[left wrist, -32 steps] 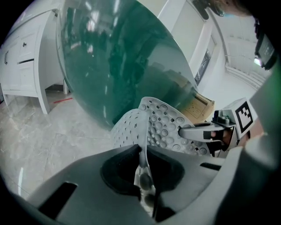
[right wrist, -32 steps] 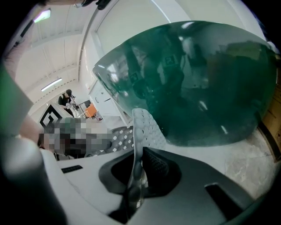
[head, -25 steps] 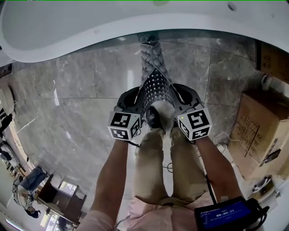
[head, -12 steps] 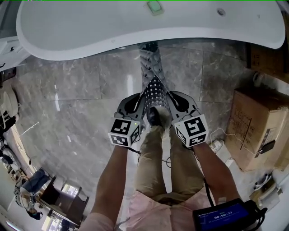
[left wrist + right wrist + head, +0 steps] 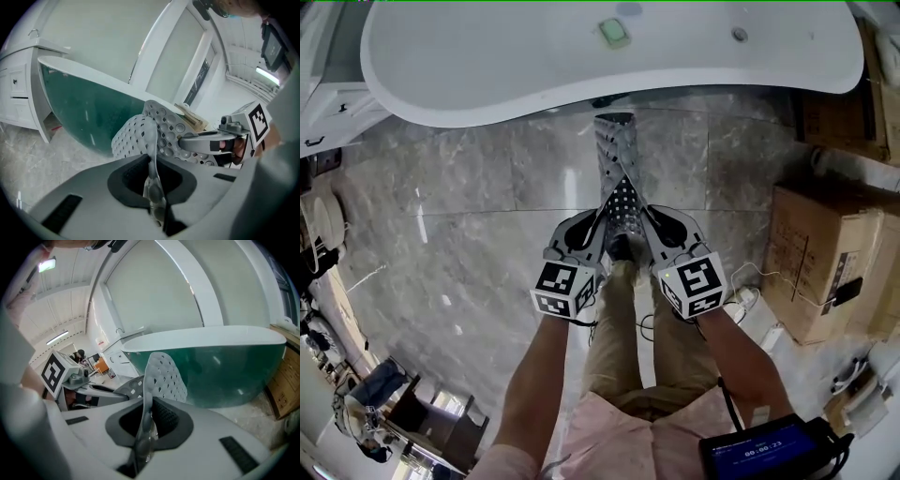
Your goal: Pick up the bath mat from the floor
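The grey marble floor spreads below both grippers. Ahead of them and lower stands the white bathtub, its outer wall dark green in the gripper views. A cardboard box sits on the floor off to the right gripper's outer side. The bath mat, grey, perforated and studded with suction cups, hangs between and ahead of the two grippers, trailing down toward the foot of the tub; whether its far end touches the floor cannot be told. The left gripper has its jaws pressed tight on one edge of the mat, which rises out of them as a thin fold. Just beside it, the right gripper pinches the other edge the same way.
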The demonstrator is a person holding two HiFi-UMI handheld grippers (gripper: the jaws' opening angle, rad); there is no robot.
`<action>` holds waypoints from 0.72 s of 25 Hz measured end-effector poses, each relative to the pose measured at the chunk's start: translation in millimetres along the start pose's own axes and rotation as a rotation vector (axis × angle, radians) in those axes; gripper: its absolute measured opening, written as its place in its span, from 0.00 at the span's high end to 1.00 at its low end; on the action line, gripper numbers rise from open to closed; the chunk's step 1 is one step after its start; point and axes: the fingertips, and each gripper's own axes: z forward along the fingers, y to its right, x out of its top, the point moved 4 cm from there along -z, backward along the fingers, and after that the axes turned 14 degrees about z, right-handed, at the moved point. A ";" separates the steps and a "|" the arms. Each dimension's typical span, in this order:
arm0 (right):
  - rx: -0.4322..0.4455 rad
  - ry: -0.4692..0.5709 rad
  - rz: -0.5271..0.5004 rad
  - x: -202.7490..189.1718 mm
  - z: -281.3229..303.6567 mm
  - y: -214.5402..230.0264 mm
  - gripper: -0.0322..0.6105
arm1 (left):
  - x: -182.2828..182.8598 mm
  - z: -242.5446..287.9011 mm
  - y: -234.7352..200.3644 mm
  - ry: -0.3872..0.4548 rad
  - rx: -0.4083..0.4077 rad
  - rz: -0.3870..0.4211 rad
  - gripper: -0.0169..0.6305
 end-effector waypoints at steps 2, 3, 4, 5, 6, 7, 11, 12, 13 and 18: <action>0.006 0.009 -0.003 6.5 -11.7 -11.8 0.91 | 8.6 -12.6 6.7 0.006 0.000 0.003 0.92; 0.009 0.014 -0.004 10.1 -17.5 -17.6 0.91 | 13.1 -18.6 9.6 0.008 0.000 0.006 0.92; 0.011 0.019 -0.005 13.7 -23.5 -23.5 0.91 | 17.8 -24.8 12.6 0.013 -0.002 0.009 0.92; 0.014 0.023 -0.006 17.0 -29.8 -29.8 0.91 | 22.6 -31.4 15.8 0.018 -0.004 0.012 0.92; 0.016 0.026 -0.006 20.3 -36.5 -36.7 0.91 | 27.4 -38.9 19.2 0.023 -0.007 0.013 0.92; 0.020 0.028 -0.005 23.7 -43.5 -44.5 0.91 | 32.5 -47.3 22.6 0.028 -0.010 0.014 0.92; 0.051 0.034 -0.030 38.4 -72.0 -79.4 0.91 | 53.3 -83.5 35.0 0.055 -0.015 0.016 0.92; 0.058 0.036 -0.039 42.3 -79.5 -87.5 0.91 | 58.7 -92.3 38.3 0.064 -0.015 0.018 0.92; 0.062 0.039 -0.044 46.3 -87.6 -95.2 0.91 | 64.6 -101.5 42.1 0.072 -0.015 0.019 0.92; 0.089 0.067 -0.039 71.9 -131.3 -135.1 0.91 | 99.5 -152.2 65.1 0.114 -0.037 0.038 0.92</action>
